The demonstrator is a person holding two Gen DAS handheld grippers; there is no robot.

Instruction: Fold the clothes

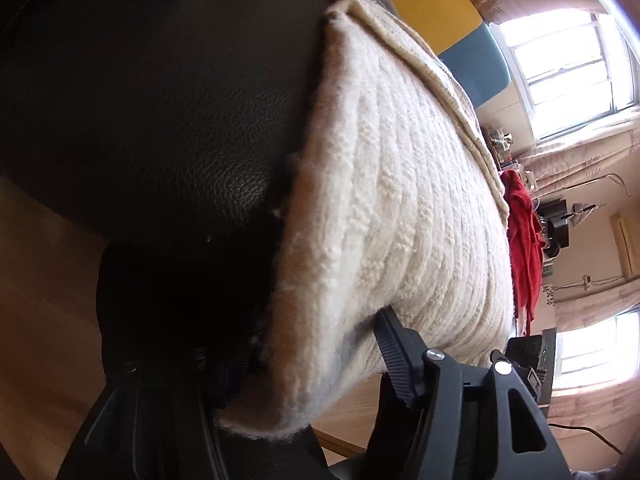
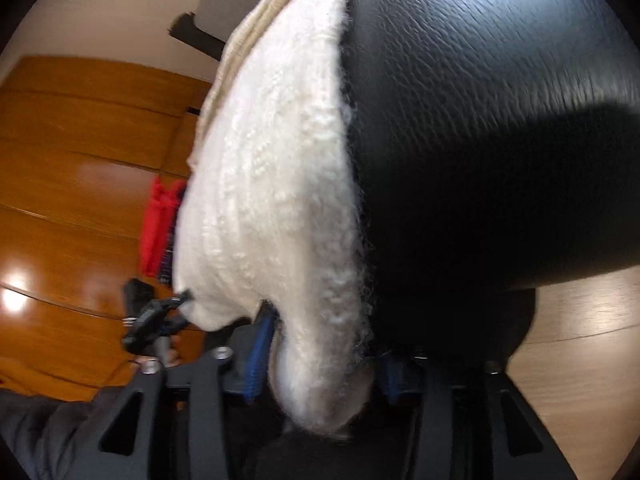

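A cream knitted sweater (image 1: 392, 200) lies folded over a black leather seat (image 1: 160, 100), and its near edge hangs off the front. In the left wrist view the hanging corner sits between the jaws of my left gripper (image 1: 296, 368). The right finger (image 1: 396, 360) stands beside the cloth with floor showing between them lower down, and the left finger is lost in shadow. In the right wrist view the sweater (image 2: 272, 180) drops as a thick fold between the blue pads (image 2: 256, 364) of my right gripper (image 2: 320, 376), filling the gap. The left gripper (image 2: 160, 312) shows at the sweater's other corner.
A red garment (image 1: 524, 248) hangs behind the seat, also seen as red cloth (image 2: 160, 224) in the right wrist view. Wooden panels (image 2: 80, 160) are at the left, pale floor (image 2: 580, 340) at the right, bright windows (image 1: 572, 56) beyond. A dark sleeve (image 2: 40, 432) is at the bottom left.
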